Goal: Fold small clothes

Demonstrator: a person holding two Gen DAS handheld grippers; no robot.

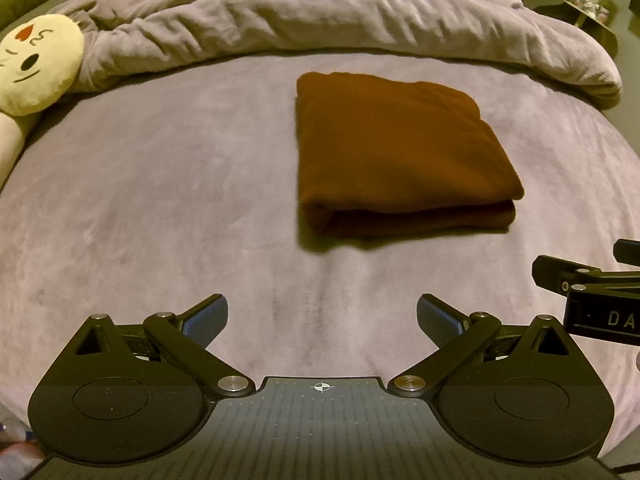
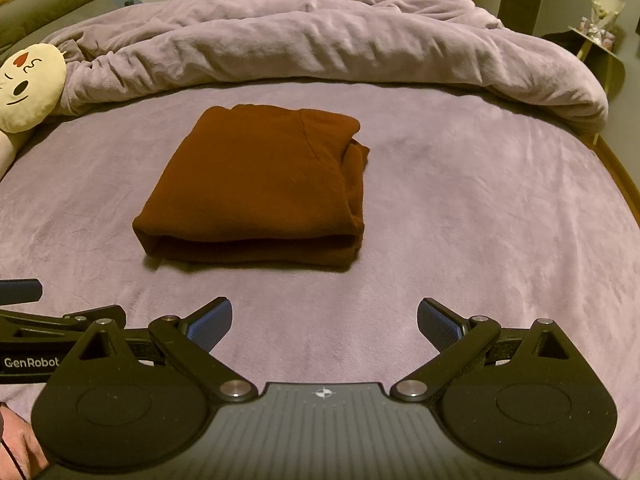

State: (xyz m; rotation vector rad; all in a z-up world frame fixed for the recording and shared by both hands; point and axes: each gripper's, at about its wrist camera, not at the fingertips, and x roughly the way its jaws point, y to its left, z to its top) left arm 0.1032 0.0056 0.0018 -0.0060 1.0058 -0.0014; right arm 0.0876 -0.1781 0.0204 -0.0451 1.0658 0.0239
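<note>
A brown garment (image 1: 396, 152) lies folded into a neat thick rectangle on the mauve bed sheet (image 1: 160, 208). In the right wrist view the brown garment (image 2: 256, 184) sits ahead and slightly left, its folded edge facing me. My left gripper (image 1: 322, 320) is open and empty, held back from the garment's near edge. My right gripper (image 2: 324, 324) is open and empty too, also short of the garment. The right gripper's side shows at the right edge of the left wrist view (image 1: 592, 292). The left gripper's side shows at the left edge of the right wrist view (image 2: 48, 328).
A bunched mauve duvet (image 2: 320, 44) lies across the back of the bed. A cream plush cushion with a face (image 2: 28, 88) rests at the left edge. The bed's wooden right edge (image 2: 618, 176) and a small side table (image 2: 596, 40) stand at the right.
</note>
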